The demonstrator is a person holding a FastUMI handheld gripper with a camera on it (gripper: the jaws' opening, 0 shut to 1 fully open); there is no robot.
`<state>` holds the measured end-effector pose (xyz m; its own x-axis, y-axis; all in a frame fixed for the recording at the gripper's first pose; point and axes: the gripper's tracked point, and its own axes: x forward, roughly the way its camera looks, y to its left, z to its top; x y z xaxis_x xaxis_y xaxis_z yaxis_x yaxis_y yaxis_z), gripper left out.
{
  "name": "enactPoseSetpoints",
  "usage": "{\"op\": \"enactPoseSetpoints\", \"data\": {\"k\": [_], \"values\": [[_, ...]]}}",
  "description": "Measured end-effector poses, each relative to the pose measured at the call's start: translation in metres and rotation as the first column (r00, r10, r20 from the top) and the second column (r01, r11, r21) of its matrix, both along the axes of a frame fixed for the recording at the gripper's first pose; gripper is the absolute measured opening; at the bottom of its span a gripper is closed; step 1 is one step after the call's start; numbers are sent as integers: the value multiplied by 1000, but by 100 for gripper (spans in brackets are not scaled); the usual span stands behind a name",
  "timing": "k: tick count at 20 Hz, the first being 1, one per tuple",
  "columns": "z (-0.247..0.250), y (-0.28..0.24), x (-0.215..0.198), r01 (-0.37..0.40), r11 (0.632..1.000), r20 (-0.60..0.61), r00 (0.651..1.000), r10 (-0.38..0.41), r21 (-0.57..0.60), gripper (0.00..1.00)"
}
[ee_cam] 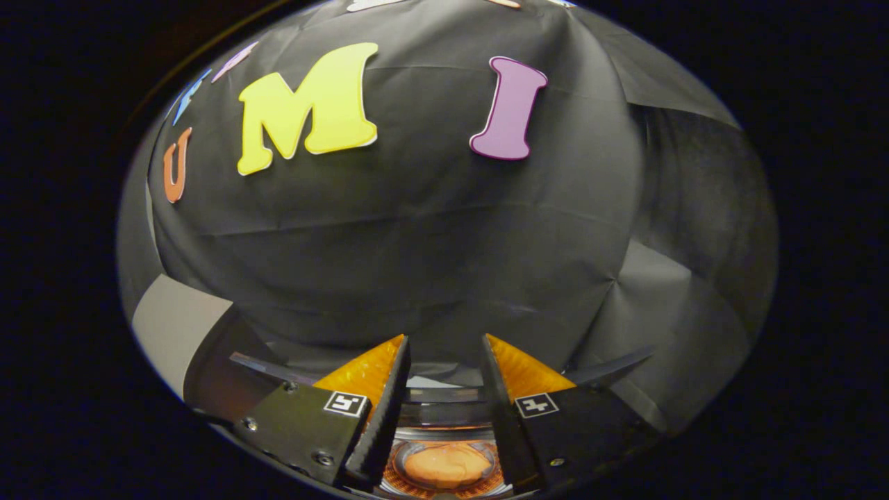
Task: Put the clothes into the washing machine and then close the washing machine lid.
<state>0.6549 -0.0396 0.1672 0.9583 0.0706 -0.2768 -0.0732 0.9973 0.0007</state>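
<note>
I had the gripper (pixel 444 361) fingers apart and empty above the washer drum (pixel 444 479); orange clothes (pixel 446 464) looked light, floppy, so I'd pinch a raised fold.

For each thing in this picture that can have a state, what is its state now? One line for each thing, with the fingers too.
Gripper: fingers open, nothing between them, raised toward the booth wall.
Washing machine: seen below between the fingers; lid up or down cannot be told.
Orange cloth: bunched in a round orange-lit opening below the fingers, free of the fingers.
</note>
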Motion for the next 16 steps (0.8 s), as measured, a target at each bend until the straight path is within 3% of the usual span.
{"op": "enactPoseSetpoints", "data": {"k": [16], "values": [[-34, -12, -73, 58, 998, 56, 997, -57, -11, 63]]}}
